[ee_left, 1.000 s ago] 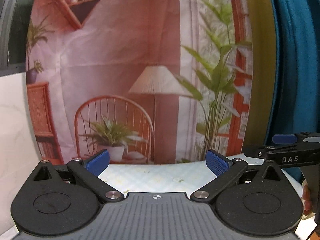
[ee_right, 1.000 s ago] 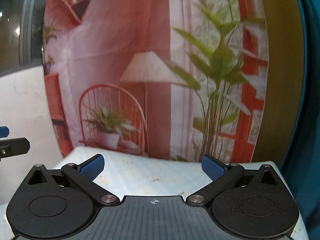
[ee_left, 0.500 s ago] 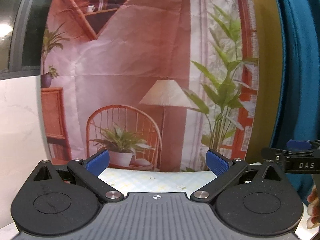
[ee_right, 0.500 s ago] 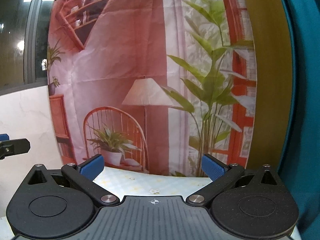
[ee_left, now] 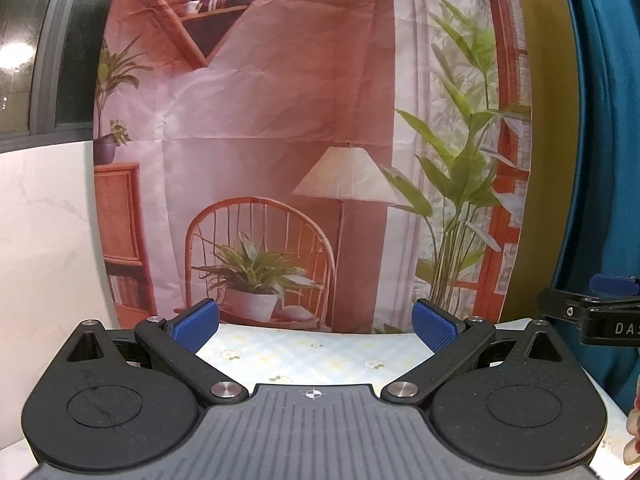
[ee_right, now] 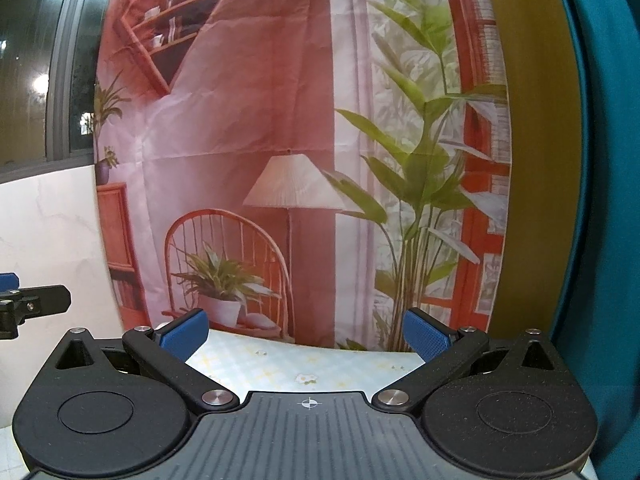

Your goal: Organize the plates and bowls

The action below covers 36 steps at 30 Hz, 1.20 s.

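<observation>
No plates or bowls show in either view. My left gripper (ee_left: pixel 316 326) is open and empty, its blue pads (ee_left: pixel 196 320) wide apart above a floral tablecloth (ee_left: pixel 304 356). My right gripper (ee_right: pixel 306 334) is open and empty too, over the same tablecloth (ee_right: pixel 288 368). Both point up and forward at a printed backdrop. The right gripper's edge shows at the right of the left wrist view (ee_left: pixel 592 316); the left gripper's edge shows at the left of the right wrist view (ee_right: pixel 28 304).
A printed backdrop (ee_left: pixel 312 140) with a chair, lamp and plants hangs behind the table's far edge. A white marble wall (ee_left: pixel 44 240) and a dark window (ee_left: pixel 36 40) are on the left. A teal curtain (ee_left: pixel 600 120) hangs on the right.
Both grippers have tilted upward, so less of the tablecloth and more of the backdrop and window show. Both stay open and empty.
</observation>
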Tool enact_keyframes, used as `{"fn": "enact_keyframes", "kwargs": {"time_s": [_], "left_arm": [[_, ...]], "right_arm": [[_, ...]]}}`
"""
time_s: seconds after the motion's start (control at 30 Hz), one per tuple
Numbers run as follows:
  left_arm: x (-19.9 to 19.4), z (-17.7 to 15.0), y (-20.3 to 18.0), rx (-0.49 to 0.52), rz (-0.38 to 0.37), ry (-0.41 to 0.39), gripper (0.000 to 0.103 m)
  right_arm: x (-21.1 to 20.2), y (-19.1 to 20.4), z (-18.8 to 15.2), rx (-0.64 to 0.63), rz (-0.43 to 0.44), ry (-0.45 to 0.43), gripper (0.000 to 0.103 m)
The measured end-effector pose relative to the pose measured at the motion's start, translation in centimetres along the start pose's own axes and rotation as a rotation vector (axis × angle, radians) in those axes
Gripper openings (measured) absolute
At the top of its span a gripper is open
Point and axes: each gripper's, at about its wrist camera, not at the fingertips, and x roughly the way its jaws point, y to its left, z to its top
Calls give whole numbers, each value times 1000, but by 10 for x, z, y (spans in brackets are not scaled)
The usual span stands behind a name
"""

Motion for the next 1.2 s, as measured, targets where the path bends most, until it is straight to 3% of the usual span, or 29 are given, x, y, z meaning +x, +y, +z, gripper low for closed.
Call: {"fn": "enact_keyframes", "kwargs": {"time_s": [1.2], "left_arm": [[0,2,2,13,15,-5,103]], "right_arm": [[-1,-4,2,41,-17,3,103]]}}
